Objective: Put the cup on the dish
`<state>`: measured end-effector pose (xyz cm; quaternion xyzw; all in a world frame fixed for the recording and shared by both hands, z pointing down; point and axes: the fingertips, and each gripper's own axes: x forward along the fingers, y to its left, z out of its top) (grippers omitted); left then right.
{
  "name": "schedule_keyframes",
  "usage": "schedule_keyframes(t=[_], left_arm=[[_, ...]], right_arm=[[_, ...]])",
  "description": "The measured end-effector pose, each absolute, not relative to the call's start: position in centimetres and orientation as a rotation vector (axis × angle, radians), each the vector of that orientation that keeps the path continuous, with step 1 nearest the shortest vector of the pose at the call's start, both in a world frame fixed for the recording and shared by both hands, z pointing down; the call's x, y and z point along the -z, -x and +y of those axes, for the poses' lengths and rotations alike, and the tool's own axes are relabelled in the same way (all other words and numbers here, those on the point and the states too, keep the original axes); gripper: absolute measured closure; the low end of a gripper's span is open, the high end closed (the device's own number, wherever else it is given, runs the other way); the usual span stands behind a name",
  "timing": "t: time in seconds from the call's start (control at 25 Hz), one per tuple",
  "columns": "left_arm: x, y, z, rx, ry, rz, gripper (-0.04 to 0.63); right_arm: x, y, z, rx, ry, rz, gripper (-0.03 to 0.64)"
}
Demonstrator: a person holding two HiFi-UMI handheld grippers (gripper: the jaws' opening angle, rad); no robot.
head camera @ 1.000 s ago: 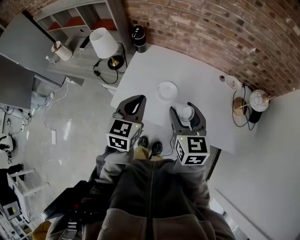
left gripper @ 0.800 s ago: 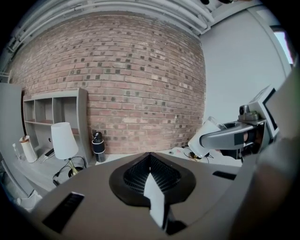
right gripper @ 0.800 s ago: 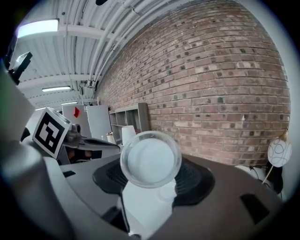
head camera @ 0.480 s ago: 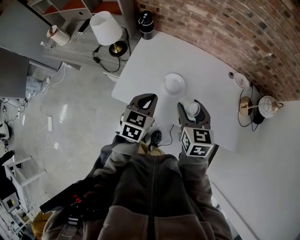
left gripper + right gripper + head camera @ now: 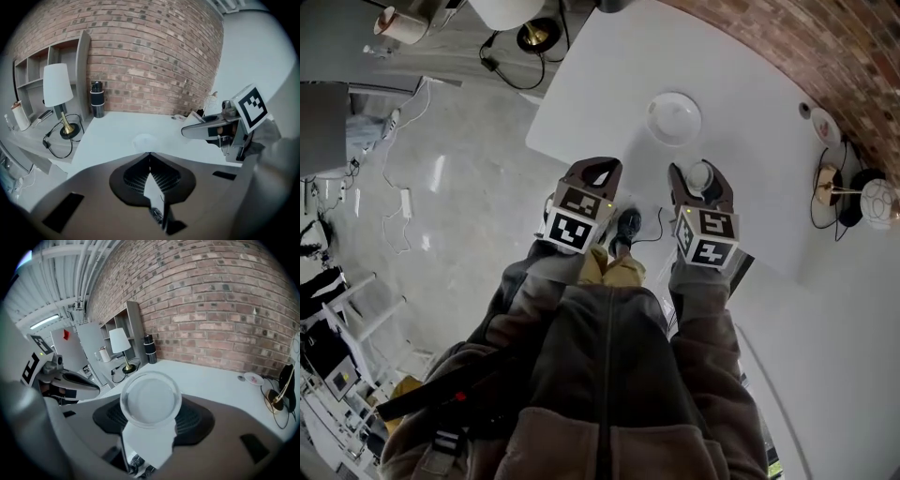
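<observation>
the head view alone shows the layout: a round white dish (image 5: 673, 118) lies flat on the white tabletop (image 5: 750, 103), and the cup (image 5: 701, 173) sits nearer the person, apart from the dish, between the jaws of the right gripper (image 5: 700, 180). the right gripper view adds what that view cannot: the cup (image 5: 151, 398) is clear and thin-walled, with a smooth round rim turned toward the camera and a paler, cloudy body narrowing below it. the right gripper (image 5: 152, 411) is clenched on it, its ribbed dark pads pressing the cup's sides, and the cup is carried clear of the tabletop.

the left gripper view shows the dish (image 5: 144, 139) only as a faint pale disc just past the jaw tips, plus a lamp (image 5: 57, 89) with a white shade and brass foot, and a black cylinder (image 5: 97, 99) against the rough brick wall (image 5: 154, 61). the left gripper (image 5: 150, 157) is clenched on nothing, jaws meeting in a point.

from above, both arms reach forward side by side in grey fleece sleeves, the left gripper (image 5: 598, 171) over the tabletop's near edge, level with the right, marker cubes facing up.
</observation>
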<state>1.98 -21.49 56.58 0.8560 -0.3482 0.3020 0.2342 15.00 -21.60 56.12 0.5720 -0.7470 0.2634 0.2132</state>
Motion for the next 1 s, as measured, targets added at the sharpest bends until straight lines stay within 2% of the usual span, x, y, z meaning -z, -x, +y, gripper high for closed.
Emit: schedule_keyframes(t=[0.4,1.0], left_arm=[[-62.4,-1.8,-20.9,-0.889,-2.249,-0.885,0.590],[-66.5,-1.7,-23.7,-0.933,-2.186,-0.840,0.590]], right_arm=[[-62.7,-15.4,-23.7,-0.822,-1.551,-2.026,0.356],[-67.3,-15.0,-28.4,-0.783,-1.475,-1.984,0.356]])
